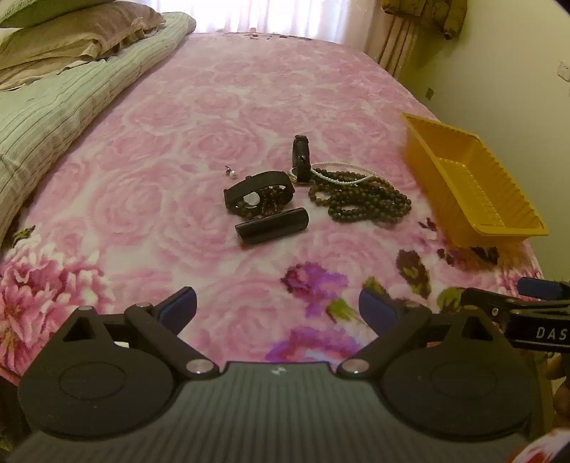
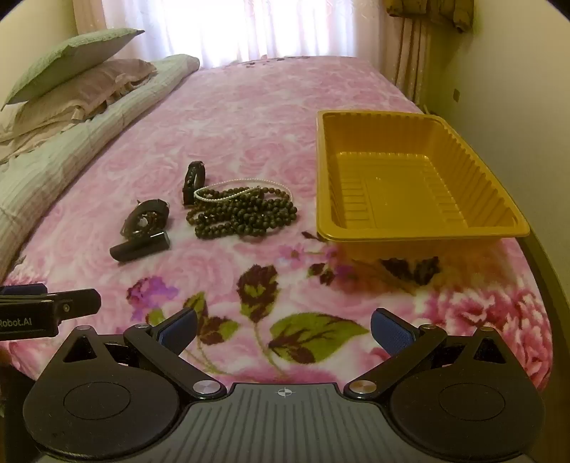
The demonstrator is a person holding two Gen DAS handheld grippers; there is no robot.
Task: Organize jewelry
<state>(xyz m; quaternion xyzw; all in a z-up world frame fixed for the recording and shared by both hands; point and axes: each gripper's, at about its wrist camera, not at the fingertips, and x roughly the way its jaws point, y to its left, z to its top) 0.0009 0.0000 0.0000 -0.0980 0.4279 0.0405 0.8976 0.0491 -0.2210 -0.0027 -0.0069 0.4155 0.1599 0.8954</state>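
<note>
Jewelry lies in a loose cluster on the pink floral bedspread. A long dark bead necklace [image 1: 359,199] [image 2: 242,212] is heaped with a thin pearl strand [image 1: 342,174] [image 2: 238,188] across it. Beside it are a black band [image 1: 302,158] [image 2: 192,181] standing on edge, a black bracelet [image 1: 258,194] [image 2: 144,217] around brown beads, a black tube [image 1: 270,226] [image 2: 140,247] and a small pearl earring [image 1: 229,172]. The yellow plastic tray [image 1: 498,228] [image 2: 427,233] stands empty to the right. My left gripper [image 1: 278,308] and right gripper [image 2: 283,329] hover open near the bed's front edge, nothing between their fingers.
Pillows [image 2: 71,71] and a folded striped quilt [image 1: 64,107] [image 2: 89,142] lie along the left side. Curtains [image 2: 249,25] and a wall [image 2: 516,89] close off the back and right. The right gripper's tip [image 1: 534,306] shows at the left view's edge.
</note>
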